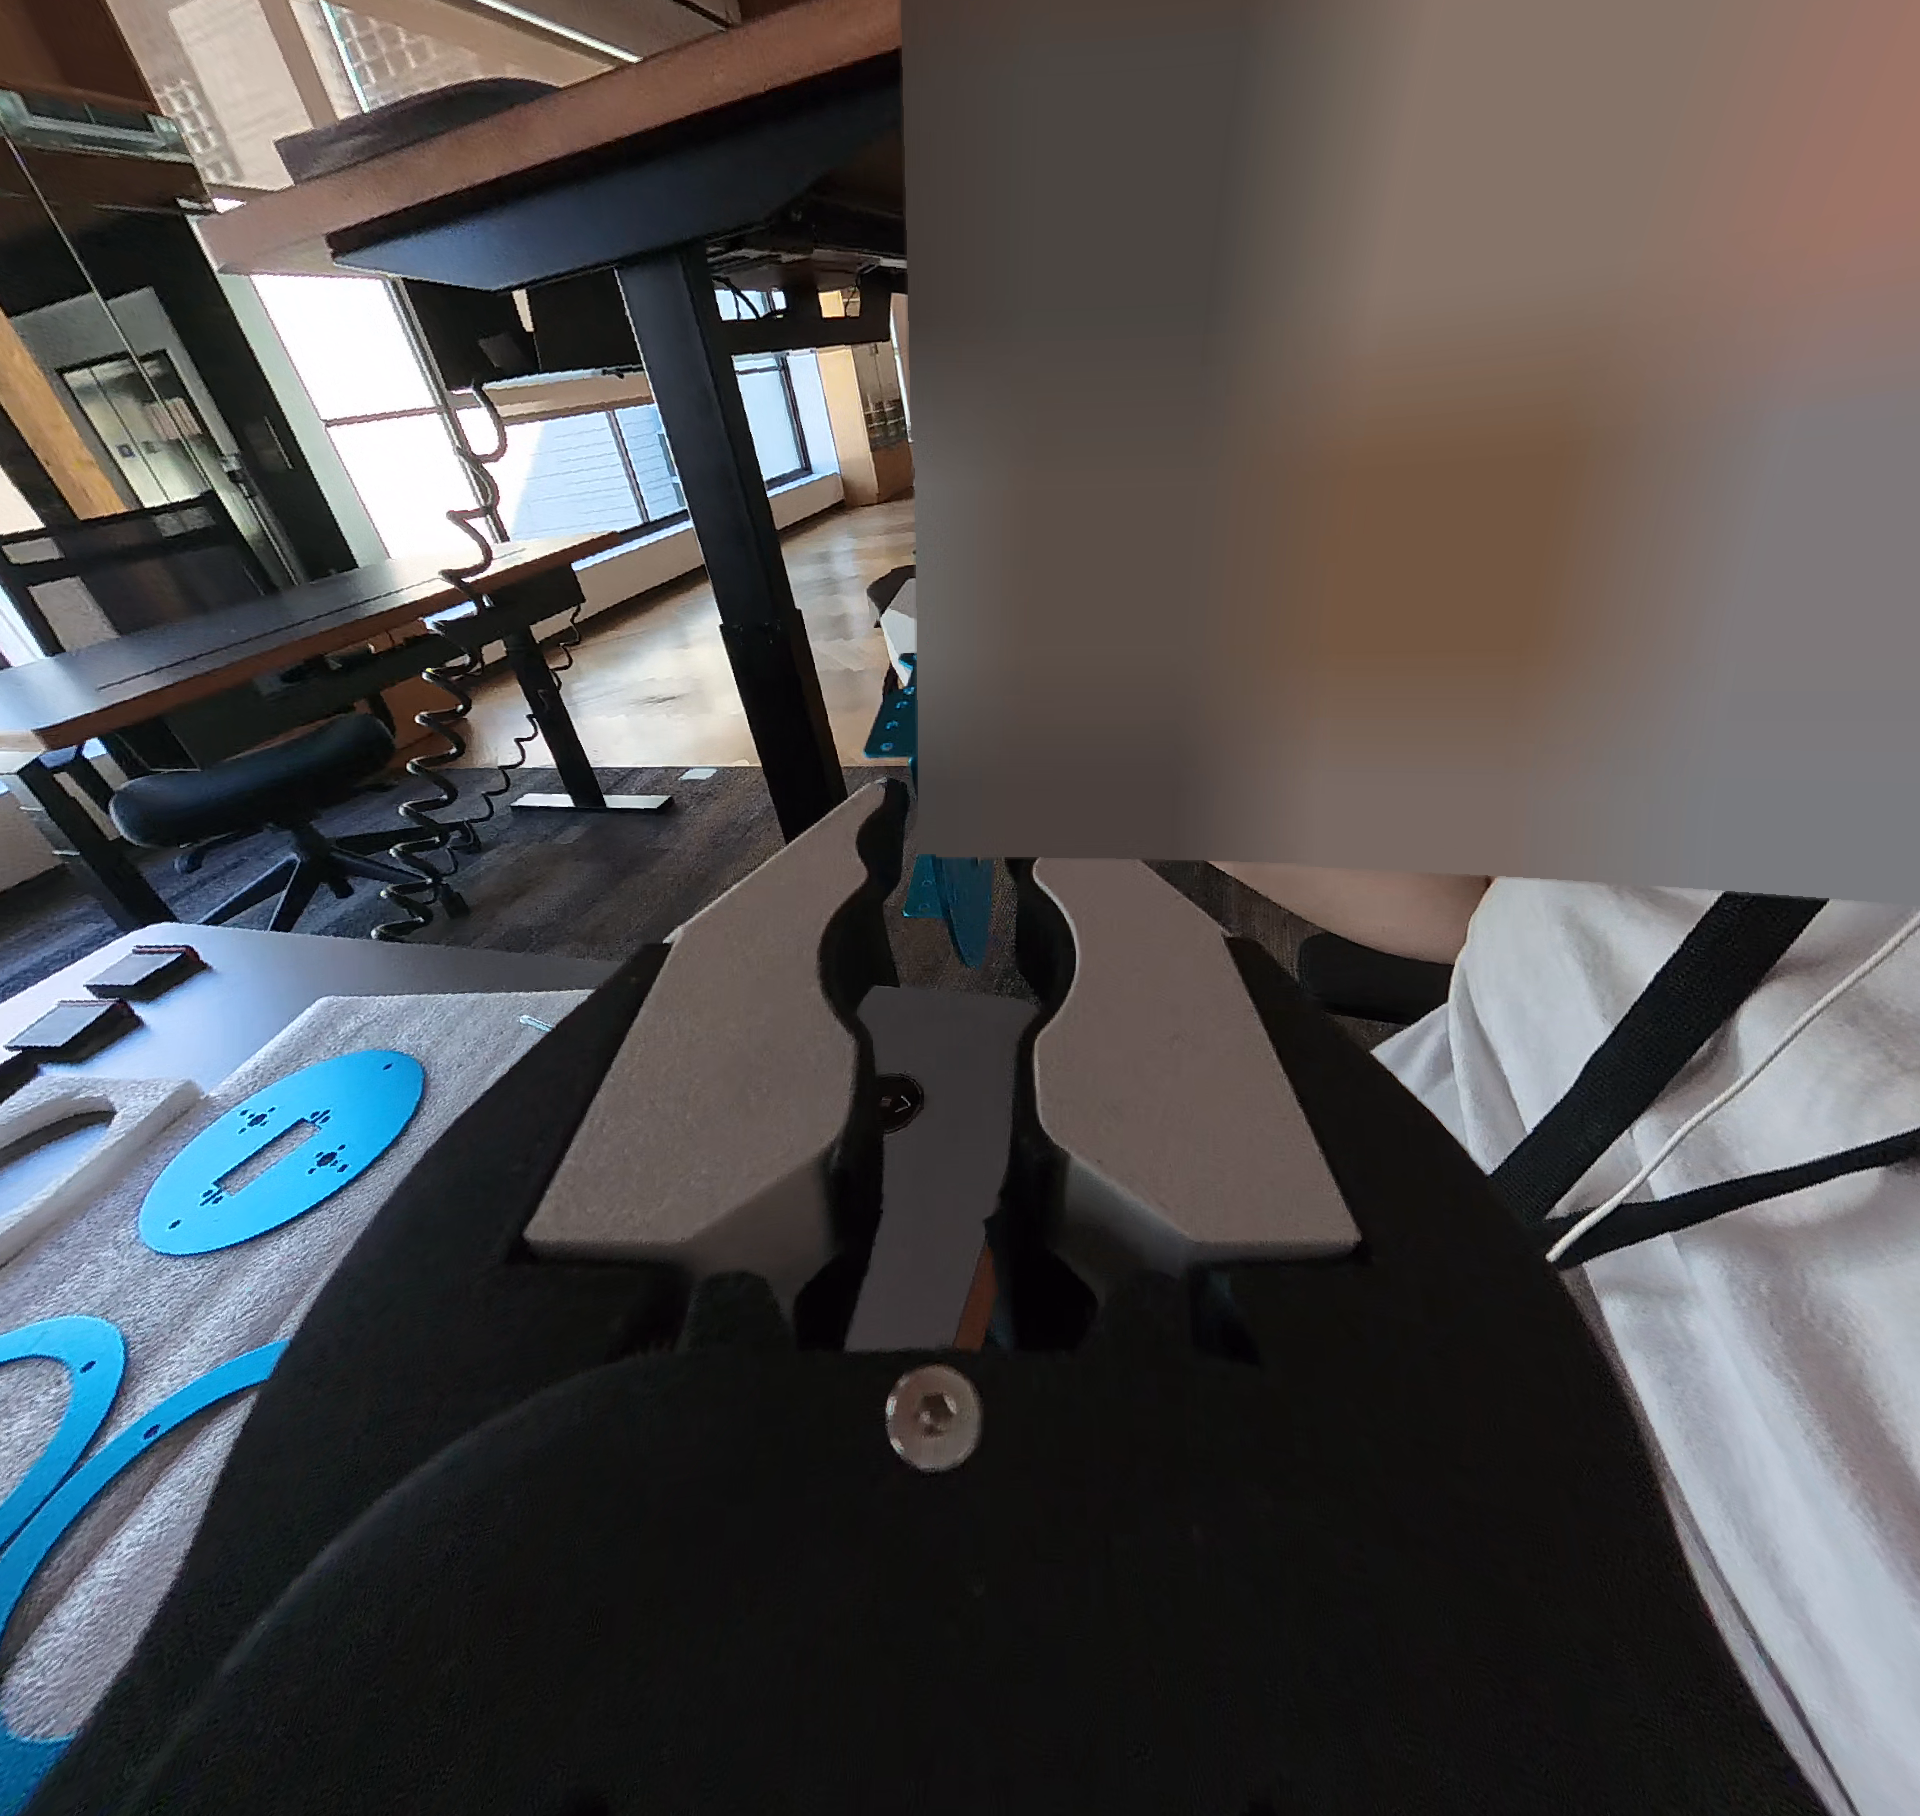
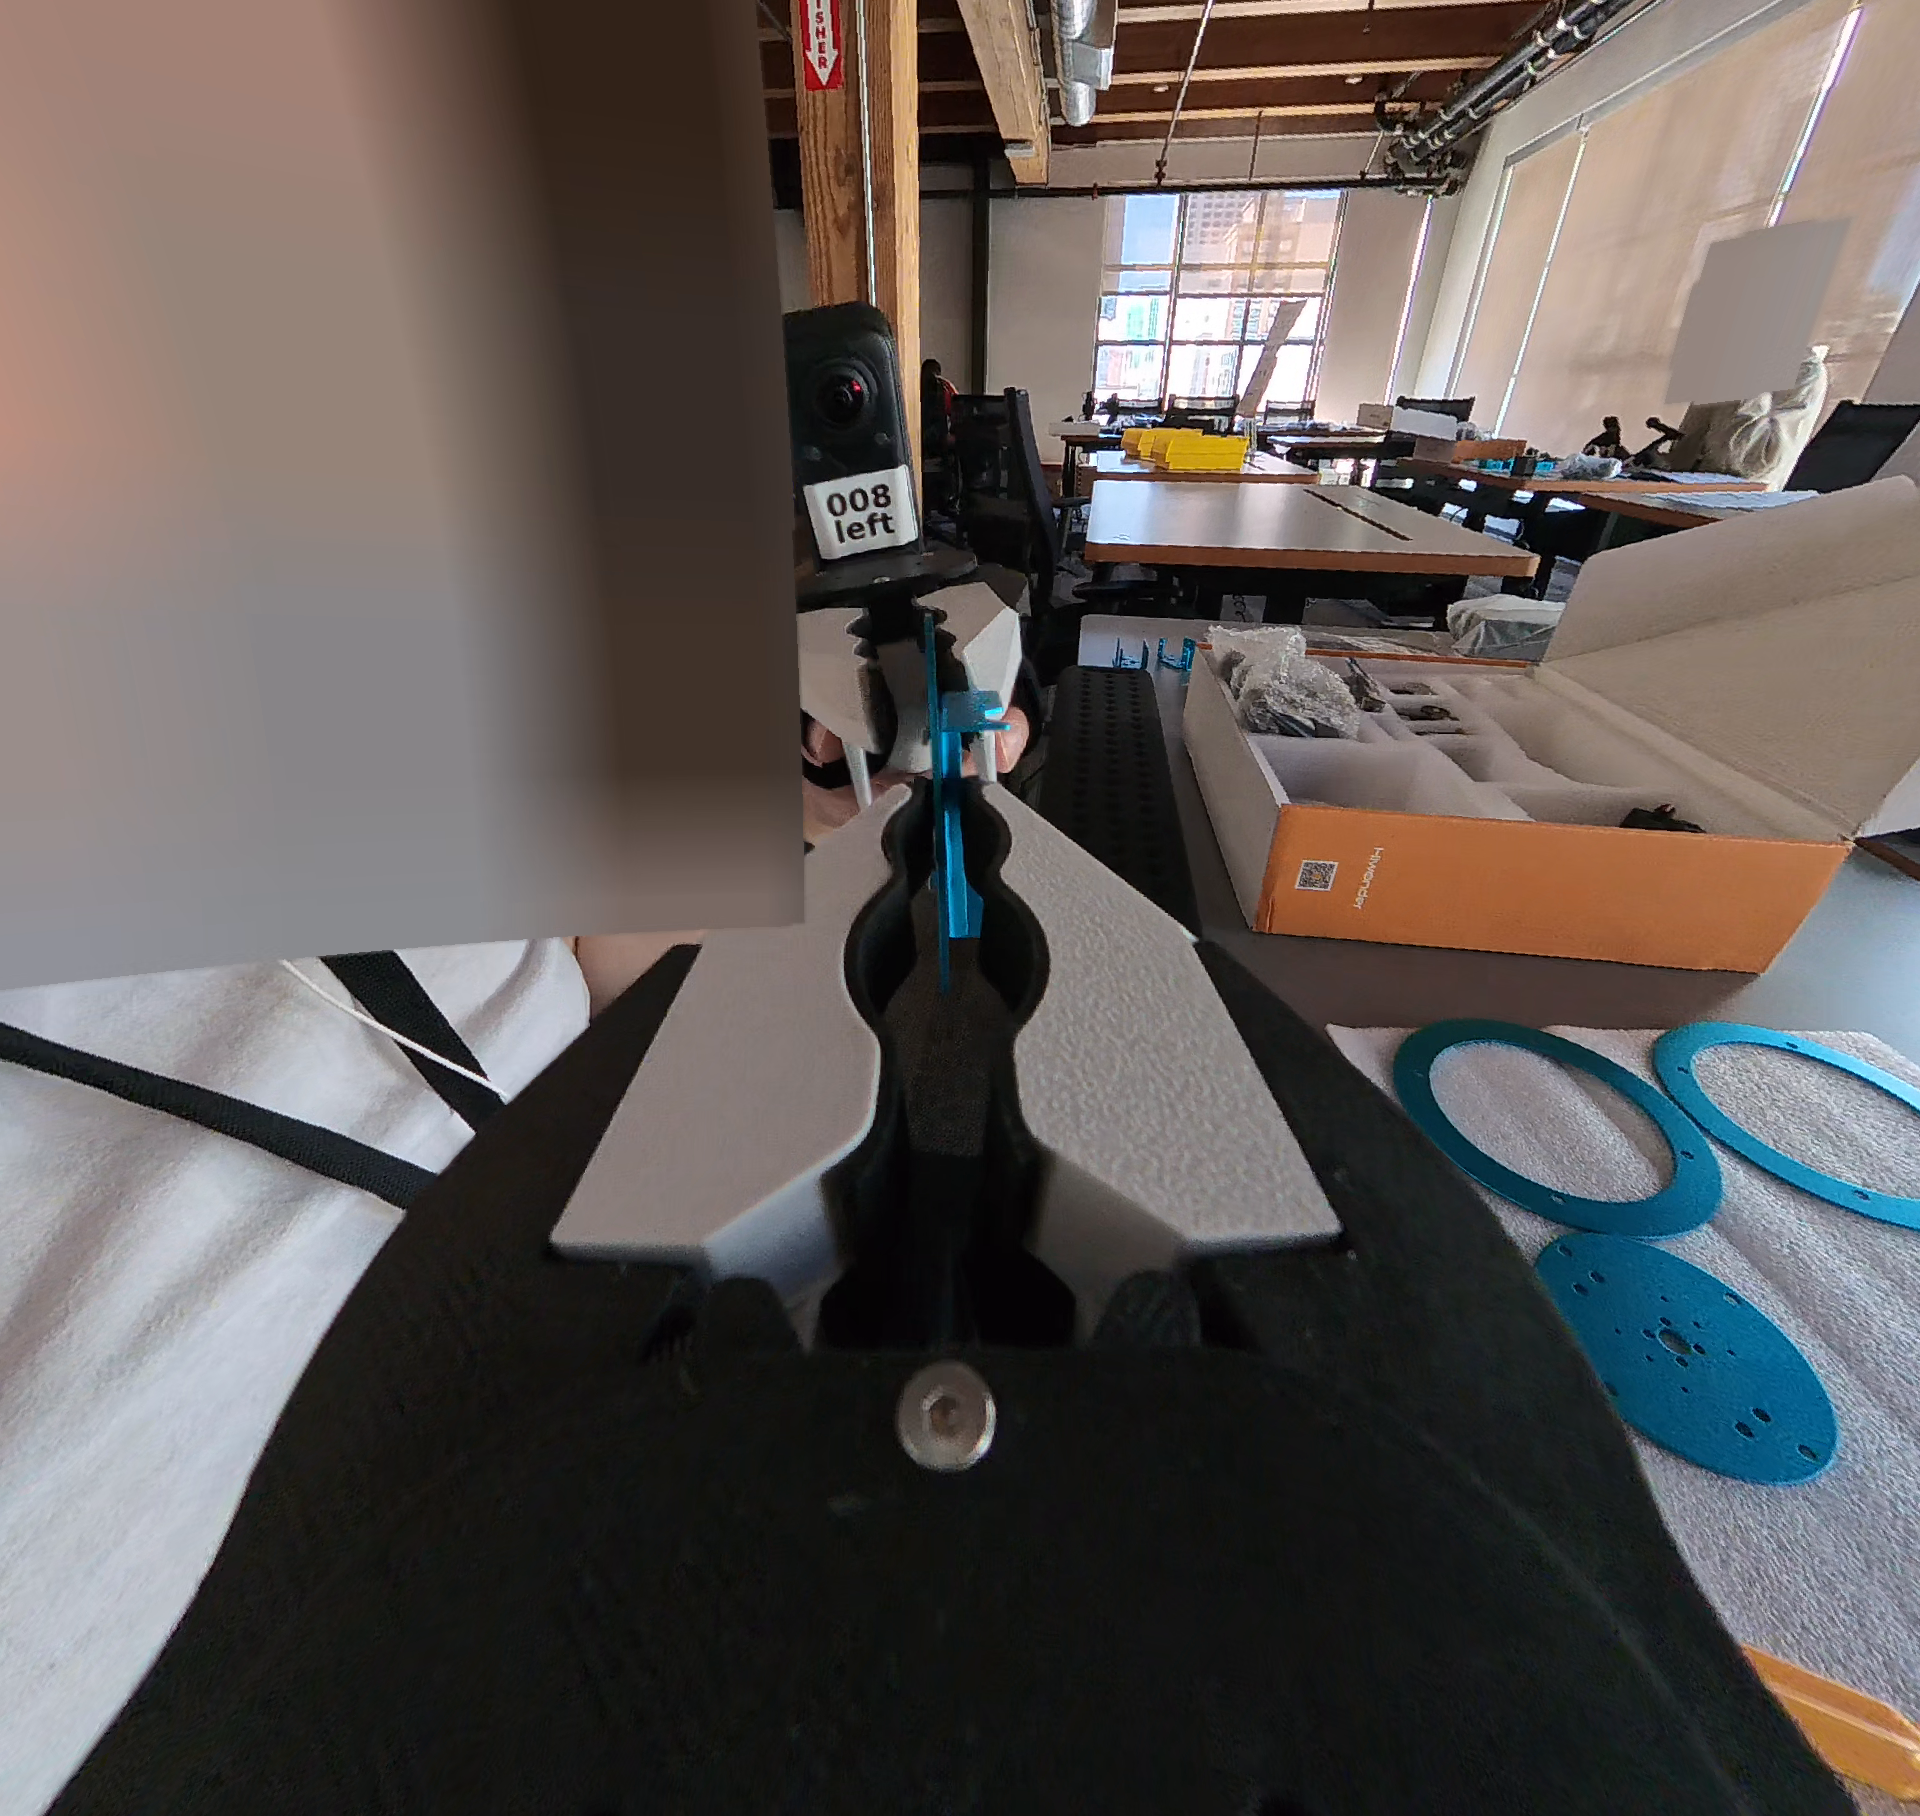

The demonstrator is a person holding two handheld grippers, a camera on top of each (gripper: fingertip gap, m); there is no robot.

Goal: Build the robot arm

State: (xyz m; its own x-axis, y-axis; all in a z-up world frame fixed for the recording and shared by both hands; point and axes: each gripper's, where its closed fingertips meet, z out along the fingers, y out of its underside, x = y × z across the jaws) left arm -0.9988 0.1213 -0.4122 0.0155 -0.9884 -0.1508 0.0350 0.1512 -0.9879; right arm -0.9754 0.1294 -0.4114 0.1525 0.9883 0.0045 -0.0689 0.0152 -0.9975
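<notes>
Office behind — blue bracket (image 2: pixel 954 862) between both jaws

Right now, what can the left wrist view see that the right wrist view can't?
Only the left wrist view shows the black stool and the coiled cable. Only the right wrist view shows the orange box, two blue rings and the left gripper itself. Both share the thin blue bracket, held between both grippers' fingers, and the white shirt.

Blue bracket (image 1: pixel 940 899) past my left gripper (image 1: pixel 961 867): upper part masked by blur. Blue rings (image 1: pixel 62 1403): cut by picture's edge. Contents of orange box (image 2: pixel 1507 883): too small to tell.
</notes>
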